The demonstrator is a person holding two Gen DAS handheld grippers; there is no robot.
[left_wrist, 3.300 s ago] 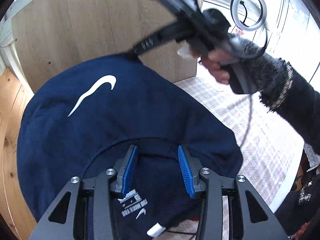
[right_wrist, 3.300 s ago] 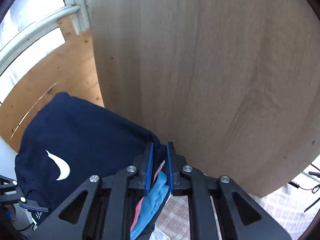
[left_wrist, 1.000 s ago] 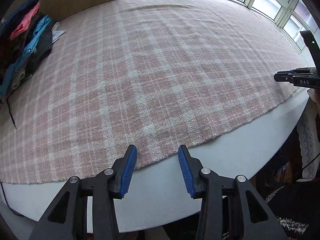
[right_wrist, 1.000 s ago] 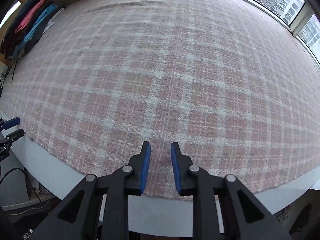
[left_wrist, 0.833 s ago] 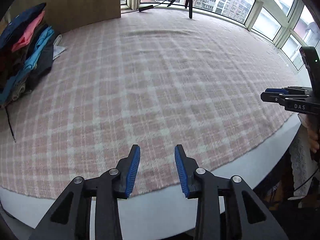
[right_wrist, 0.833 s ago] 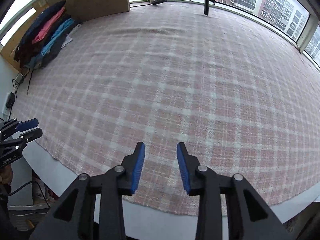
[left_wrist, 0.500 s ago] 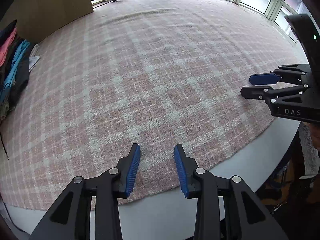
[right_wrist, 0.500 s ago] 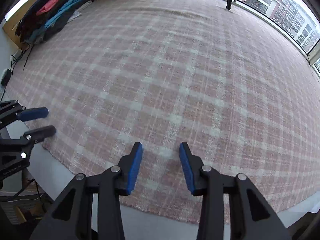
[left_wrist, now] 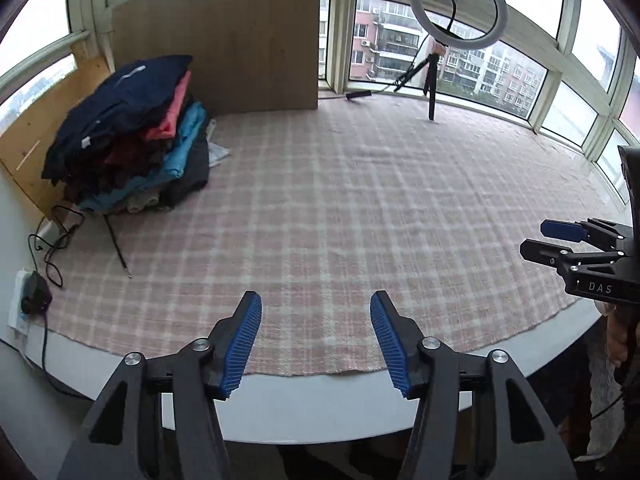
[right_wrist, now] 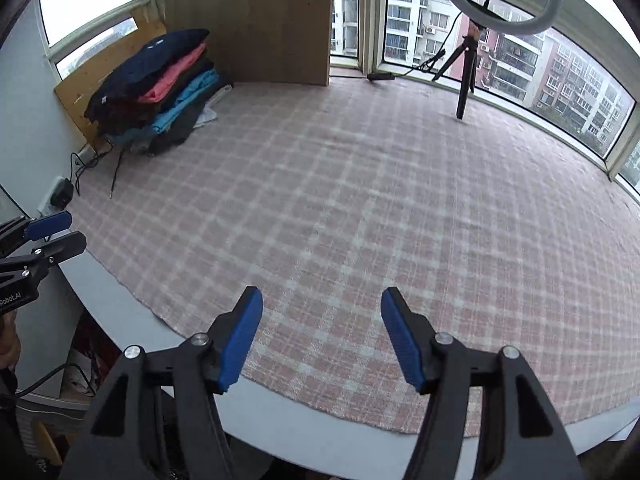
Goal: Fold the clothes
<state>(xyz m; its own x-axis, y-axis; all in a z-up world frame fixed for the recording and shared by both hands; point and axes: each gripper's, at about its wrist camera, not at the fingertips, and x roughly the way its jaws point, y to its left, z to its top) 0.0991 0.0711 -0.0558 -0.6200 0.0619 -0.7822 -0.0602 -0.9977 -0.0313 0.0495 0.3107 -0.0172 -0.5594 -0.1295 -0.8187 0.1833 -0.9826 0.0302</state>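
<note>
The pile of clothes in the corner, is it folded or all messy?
Folded. The pile of clothes sits in flat stacked layers, navy garment on top.

A cloth (left_wrist: 360,208) covers most of the table (left_wrist: 320,408), leaving its near edge bare. A pile of clothes (left_wrist: 132,136) sits at the far left corner, on the cloth, against a board (left_wrist: 224,40) that stands along the far edge. A ring light (left_wrist: 460,8) on a tripod stands at the far edge, right of the board. Cables (left_wrist: 52,240) and a plug (left_wrist: 34,296) lie along the left edge, nearer than the pile. The rest of the cloth is bare.
</note>
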